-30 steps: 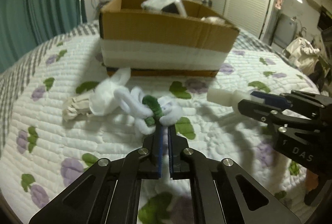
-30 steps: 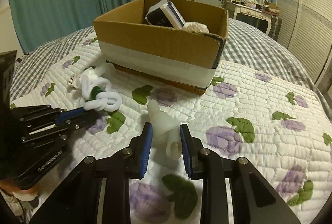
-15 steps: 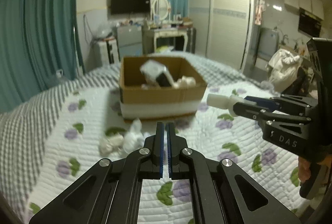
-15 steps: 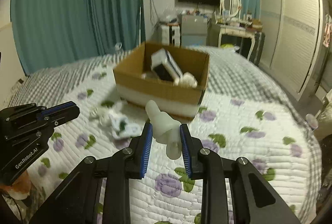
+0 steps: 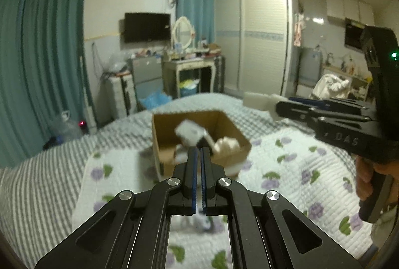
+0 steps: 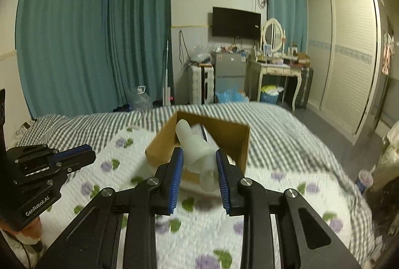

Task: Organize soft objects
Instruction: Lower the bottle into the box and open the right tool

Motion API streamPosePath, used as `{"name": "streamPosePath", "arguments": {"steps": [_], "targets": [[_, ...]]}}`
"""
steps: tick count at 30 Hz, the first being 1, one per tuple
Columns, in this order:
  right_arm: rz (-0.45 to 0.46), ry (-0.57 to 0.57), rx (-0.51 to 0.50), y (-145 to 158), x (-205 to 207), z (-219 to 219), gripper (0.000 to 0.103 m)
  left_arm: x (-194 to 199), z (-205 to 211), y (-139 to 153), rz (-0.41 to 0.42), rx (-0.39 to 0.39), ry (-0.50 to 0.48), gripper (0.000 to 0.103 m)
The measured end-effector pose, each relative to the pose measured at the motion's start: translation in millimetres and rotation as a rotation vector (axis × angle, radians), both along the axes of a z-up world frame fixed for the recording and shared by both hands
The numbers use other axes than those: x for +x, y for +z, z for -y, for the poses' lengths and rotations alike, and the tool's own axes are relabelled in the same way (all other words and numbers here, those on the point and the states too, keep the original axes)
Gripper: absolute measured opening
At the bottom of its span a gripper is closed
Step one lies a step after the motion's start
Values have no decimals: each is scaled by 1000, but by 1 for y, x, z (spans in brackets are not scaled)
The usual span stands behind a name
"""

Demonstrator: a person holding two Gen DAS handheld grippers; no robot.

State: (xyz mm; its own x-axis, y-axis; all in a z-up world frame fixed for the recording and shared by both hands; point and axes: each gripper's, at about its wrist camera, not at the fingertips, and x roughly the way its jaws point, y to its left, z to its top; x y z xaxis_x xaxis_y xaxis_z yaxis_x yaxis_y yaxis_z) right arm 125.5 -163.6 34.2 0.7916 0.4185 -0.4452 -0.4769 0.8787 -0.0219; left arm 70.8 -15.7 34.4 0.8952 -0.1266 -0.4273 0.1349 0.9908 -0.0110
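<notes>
A brown cardboard box [image 5: 229, 127] stands on the quilted bed, with a white and dark pack [image 5: 192, 133] and a beige soft thing [image 5: 227, 144] inside; it also shows in the right wrist view [image 6: 239, 137]. My right gripper [image 6: 199, 159] is shut on a white soft rubbery piece [image 6: 192, 144], held high above the bed in front of the box; in the left wrist view this piece [image 5: 259, 100] sticks out of the right gripper [image 5: 281, 107]. My left gripper [image 5: 198, 152] is shut with nothing visible between its pads, raised above the bed; it shows at the left of the right wrist view [image 6: 86, 153].
The bed has a white quilt with purple flowers [image 6: 274, 194] over a grey striped sheet [image 6: 99, 124]. Beyond it are teal curtains [image 6: 87, 44], a dressing table [image 6: 274, 69], a wall TV [image 6: 235, 22] and wardrobe doors [image 6: 346, 57]. A water bottle [image 5: 66, 127] stands on the floor.
Both grippers have risen high above the bed and pulled back from the box. The white and green fluffy bundle that lay before my left gripper has dropped out of view. The right gripper still holds the white piece.
</notes>
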Motion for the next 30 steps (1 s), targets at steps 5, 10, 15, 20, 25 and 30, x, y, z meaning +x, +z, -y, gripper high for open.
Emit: {"name": "streamPosePath", "arguments": {"steps": [5, 10, 15, 20, 25, 30], "targets": [[18, -18, 25, 0, 53, -22, 27, 60, -8, 1, 6, -6, -45, 1], [-35, -53, 16, -34, 123, -37, 27, 125, -7, -24, -10, 21, -29, 3], [-98, -87, 31, -77, 175, -38, 33, 182, -4, -61, -80, 77, 20, 9], [-158, -110, 19, -112, 201, -36, 56, 208, -8, -85, -143, 94, 49, 10], [-129, -119, 44, -104, 192, -23, 71, 190, -14, -71, -82, 71, 135, 36], [-108, -138, 69, -76, 167, -10, 72, 140, -14, -26, 14, 40, 147, 38]]}}
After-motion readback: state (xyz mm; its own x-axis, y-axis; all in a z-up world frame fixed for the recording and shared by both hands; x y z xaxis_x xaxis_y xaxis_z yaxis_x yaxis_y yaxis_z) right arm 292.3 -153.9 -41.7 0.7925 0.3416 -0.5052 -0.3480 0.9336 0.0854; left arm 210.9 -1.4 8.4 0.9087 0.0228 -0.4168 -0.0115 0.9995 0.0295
